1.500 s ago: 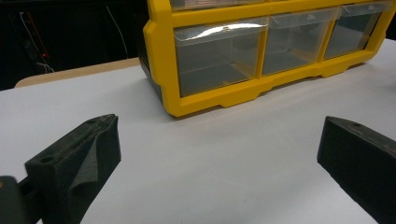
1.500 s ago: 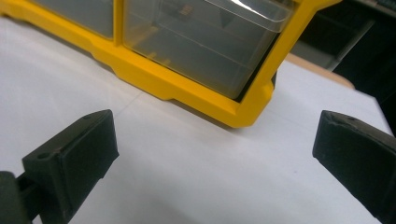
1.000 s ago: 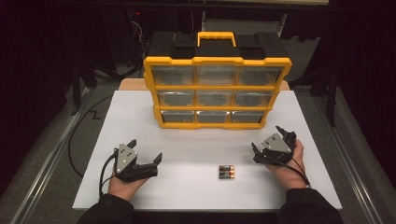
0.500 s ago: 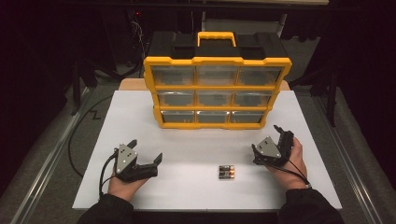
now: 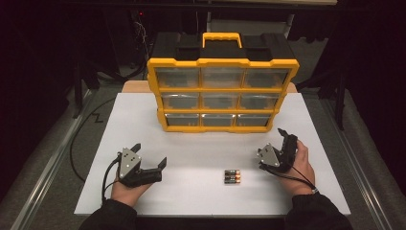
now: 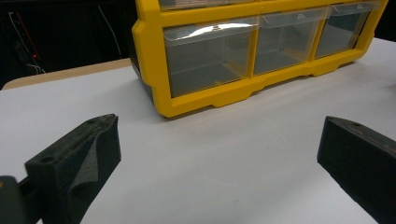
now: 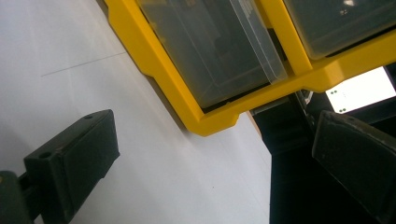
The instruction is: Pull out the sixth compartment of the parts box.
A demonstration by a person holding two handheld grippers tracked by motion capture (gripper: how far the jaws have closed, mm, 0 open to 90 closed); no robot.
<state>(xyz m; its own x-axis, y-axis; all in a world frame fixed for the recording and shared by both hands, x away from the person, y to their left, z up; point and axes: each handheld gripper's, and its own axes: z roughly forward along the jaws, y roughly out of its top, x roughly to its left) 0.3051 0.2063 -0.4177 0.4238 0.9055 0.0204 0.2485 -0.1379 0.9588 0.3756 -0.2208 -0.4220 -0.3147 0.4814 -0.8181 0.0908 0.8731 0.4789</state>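
The organizer [image 5: 222,91] has a glossy yellow plastic frame and clear, smooth plastic drawers [image 6: 210,56]. The table [image 5: 143,120] looks matt white. Both tongs' jaws are matt black.

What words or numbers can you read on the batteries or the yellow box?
None can be read.
Batteries: black and copper bands show, but any print is too small and blurred to read.
Yellow drawer box: no words or numbers show on its frame or its clear drawers.
White panel behind the box in the right gripper view: a few dark dots, no letters that can be made out.
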